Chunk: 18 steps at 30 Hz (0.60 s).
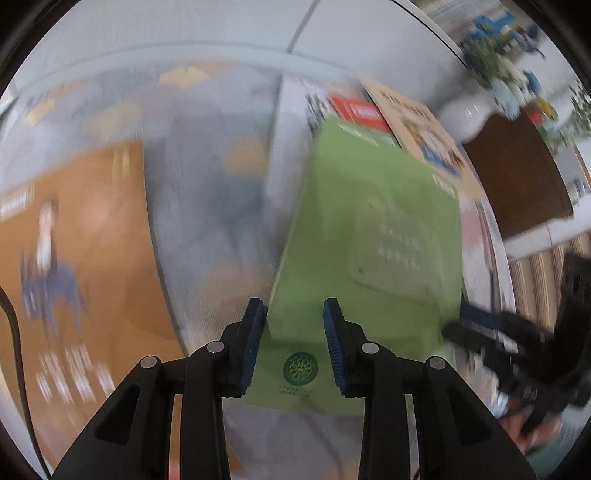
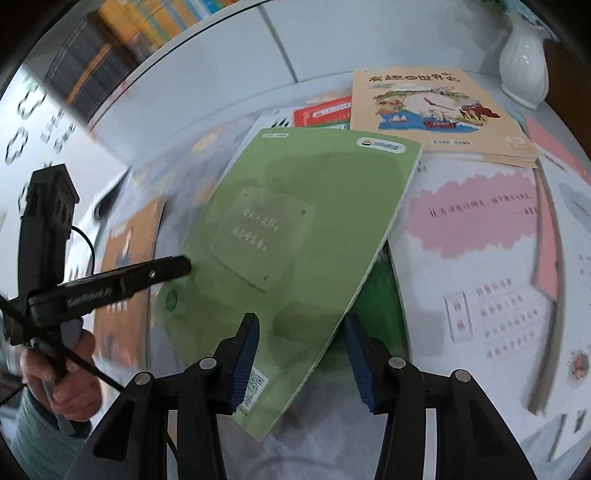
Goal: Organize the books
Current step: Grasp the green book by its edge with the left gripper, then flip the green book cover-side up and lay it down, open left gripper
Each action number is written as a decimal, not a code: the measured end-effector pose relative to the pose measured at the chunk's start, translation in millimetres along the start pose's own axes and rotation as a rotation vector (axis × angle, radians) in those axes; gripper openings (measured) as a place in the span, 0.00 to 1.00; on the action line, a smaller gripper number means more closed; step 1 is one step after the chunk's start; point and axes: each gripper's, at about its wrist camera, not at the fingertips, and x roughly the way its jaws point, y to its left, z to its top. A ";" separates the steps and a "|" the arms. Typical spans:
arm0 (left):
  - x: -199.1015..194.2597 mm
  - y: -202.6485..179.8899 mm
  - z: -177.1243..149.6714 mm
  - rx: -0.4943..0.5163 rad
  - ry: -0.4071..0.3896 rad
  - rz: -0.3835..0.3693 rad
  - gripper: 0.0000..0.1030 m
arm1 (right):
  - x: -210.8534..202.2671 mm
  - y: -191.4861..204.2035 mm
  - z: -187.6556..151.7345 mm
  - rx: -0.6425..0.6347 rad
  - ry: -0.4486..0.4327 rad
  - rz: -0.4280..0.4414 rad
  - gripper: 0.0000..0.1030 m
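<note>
Our left gripper (image 1: 295, 325) is clamped on the green book's (image 2: 295, 236) corner, while our right gripper (image 2: 301, 354) sits slack around its near edge. The book's tilted up over the pale table (image 2: 332, 424). Beige book (image 2: 436, 110) at 1 o'clock, white vase (image 2: 524, 62) past it, bookshelf (image 2: 147, 26) at 11.

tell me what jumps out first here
A light green book fills the middle of both views, tilted above the other books, with the left claw closed on its near corner. Behind it lies a tan illustrated book; a white vase stands at the far right.
</note>
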 end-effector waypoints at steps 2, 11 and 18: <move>-3.0 -9.8 -28.6 0.023 0.014 0.000 0.28 | -5.4 -1.5 -15.7 -0.014 0.026 -0.003 0.46; -20.7 -37.3 -131.3 -0.005 0.093 -0.092 0.28 | -28.8 -40.9 -126.0 0.128 0.177 0.171 0.45; -16.7 -38.6 -122.6 -0.061 0.042 -0.093 0.28 | -33.0 -60.3 -119.9 0.214 0.076 0.175 0.45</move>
